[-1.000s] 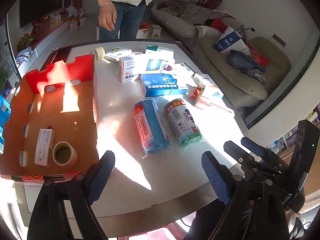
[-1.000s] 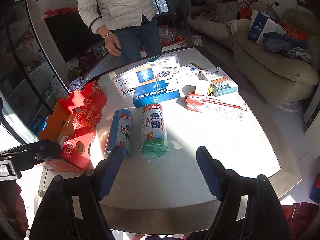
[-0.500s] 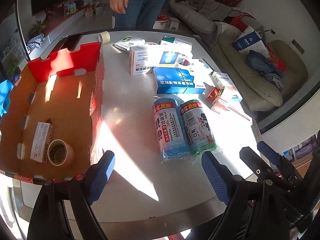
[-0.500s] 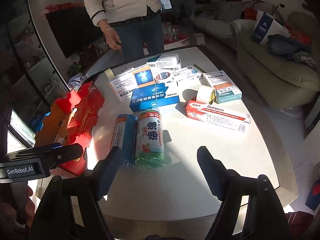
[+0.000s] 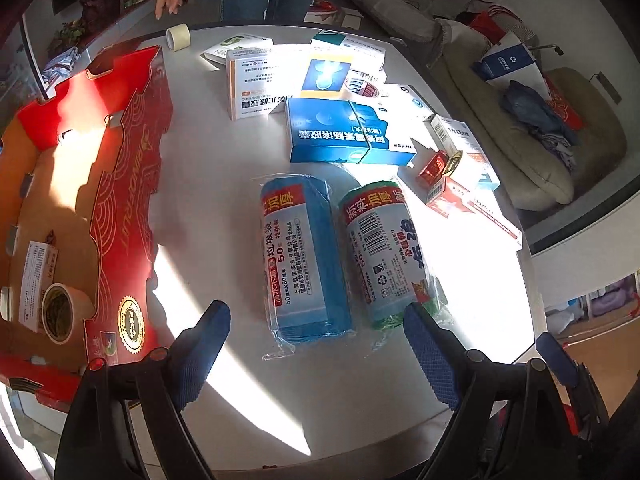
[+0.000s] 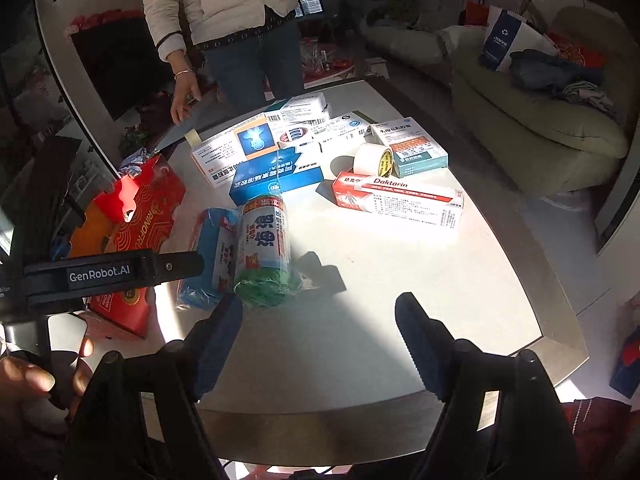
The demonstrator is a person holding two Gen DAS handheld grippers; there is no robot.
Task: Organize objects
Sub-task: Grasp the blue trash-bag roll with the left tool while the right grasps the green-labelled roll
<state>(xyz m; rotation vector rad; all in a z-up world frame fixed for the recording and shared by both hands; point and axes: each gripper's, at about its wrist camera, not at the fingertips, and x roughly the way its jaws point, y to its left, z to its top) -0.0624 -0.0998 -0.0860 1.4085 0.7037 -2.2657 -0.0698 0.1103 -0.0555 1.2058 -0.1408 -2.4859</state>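
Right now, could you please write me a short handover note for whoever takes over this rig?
Left gripper: open, empty, above the blue bag roll.
Right gripper: open, empty, near the green bag roll.
Done: a tape roll and a small white box lie in the red carton.
Left: both bag rolls, the medicine boxes and two tape rolls remain on the table.

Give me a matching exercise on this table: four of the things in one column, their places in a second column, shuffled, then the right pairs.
Things
1. blue bag roll
2. green bag roll
3. brown tape roll
4. Daktarin box

Places
A. inside the red cardboard box
B. on the table, nearest the red box's wall
C. beside a white tape roll
D. lying between the blue roll and the small cartons

Pairs: 1-B, 2-D, 3-A, 4-C
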